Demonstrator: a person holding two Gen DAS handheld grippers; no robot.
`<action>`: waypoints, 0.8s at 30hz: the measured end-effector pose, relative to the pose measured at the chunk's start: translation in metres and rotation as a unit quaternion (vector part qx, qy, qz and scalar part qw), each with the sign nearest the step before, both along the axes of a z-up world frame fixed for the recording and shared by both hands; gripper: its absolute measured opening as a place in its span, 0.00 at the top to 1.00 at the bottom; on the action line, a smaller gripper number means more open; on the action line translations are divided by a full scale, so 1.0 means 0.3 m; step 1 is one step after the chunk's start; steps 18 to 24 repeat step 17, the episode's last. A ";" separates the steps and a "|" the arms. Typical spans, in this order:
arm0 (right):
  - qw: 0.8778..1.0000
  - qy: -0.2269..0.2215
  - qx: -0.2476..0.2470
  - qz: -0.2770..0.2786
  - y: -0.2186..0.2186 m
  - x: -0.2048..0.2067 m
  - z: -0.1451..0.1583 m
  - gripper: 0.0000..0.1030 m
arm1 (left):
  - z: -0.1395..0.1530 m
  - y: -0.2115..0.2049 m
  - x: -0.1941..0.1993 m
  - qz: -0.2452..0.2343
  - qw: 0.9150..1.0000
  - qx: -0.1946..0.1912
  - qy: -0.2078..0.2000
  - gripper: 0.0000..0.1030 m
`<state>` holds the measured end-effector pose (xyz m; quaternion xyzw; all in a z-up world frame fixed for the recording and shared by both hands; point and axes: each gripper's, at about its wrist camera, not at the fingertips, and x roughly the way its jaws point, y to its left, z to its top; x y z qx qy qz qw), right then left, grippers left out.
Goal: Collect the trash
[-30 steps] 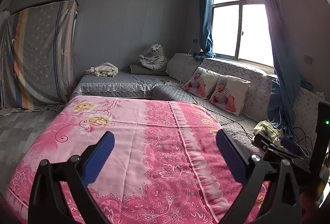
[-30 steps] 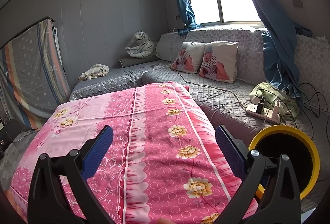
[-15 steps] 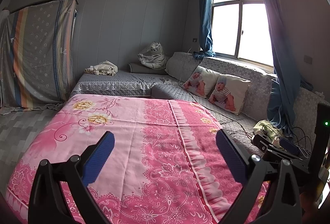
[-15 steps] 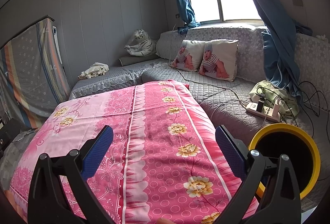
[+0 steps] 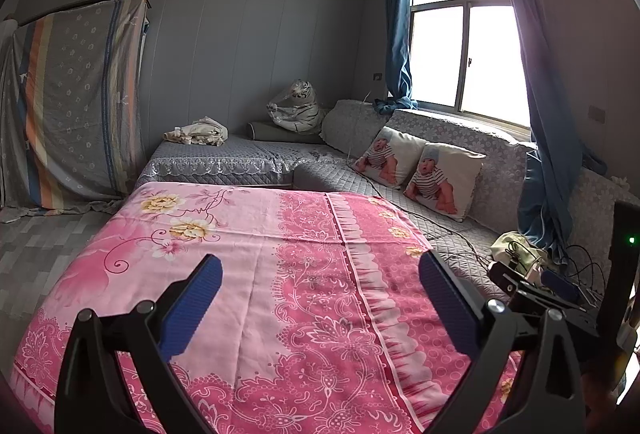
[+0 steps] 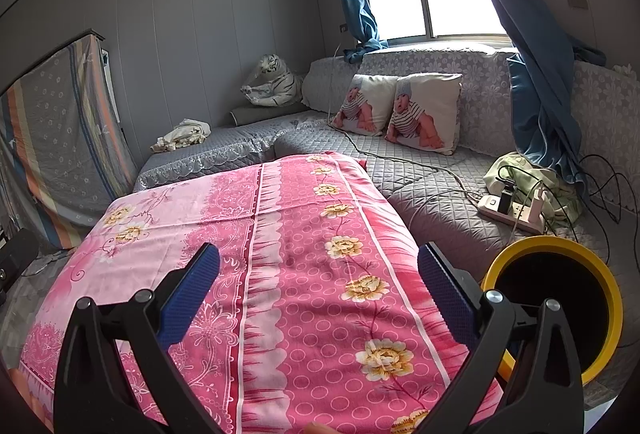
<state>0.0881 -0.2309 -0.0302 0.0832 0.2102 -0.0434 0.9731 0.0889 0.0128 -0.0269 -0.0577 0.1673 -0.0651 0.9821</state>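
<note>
My left gripper (image 5: 320,282) hangs open over a pink flowered cloth (image 5: 256,258) that covers a flat surface; nothing sits between its blue pads (image 5: 192,302). My right gripper (image 6: 319,274) is open too, above the same pink cloth (image 6: 304,242). A yellow-rimmed black bin (image 6: 556,302) stands just right of the right gripper, its mouth turned toward the camera. A crumpled beige cloth heap (image 6: 182,134) lies on the far grey couch; the same heap (image 5: 198,130) shows in the left wrist view. No clear piece of trash shows on the pink cloth.
A grey quilted corner sofa (image 6: 432,194) wraps the back and right, with two baby-print cushions (image 6: 400,110) and a plush tiger (image 6: 272,78). A power strip with plugs and cables (image 6: 512,210) lies on the sofa by a green cloth. A striped covered cabinet (image 5: 72,102) stands left.
Both views have shifted only slightly; the left view tilts a little upward. Both grippers stay open and empty.
</note>
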 end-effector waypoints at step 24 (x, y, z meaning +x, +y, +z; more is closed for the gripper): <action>1.000 0.005 0.003 0.001 0.000 0.005 -0.017 0.08 | -0.011 -0.009 0.004 0.005 1.000 0.002 0.005 0.08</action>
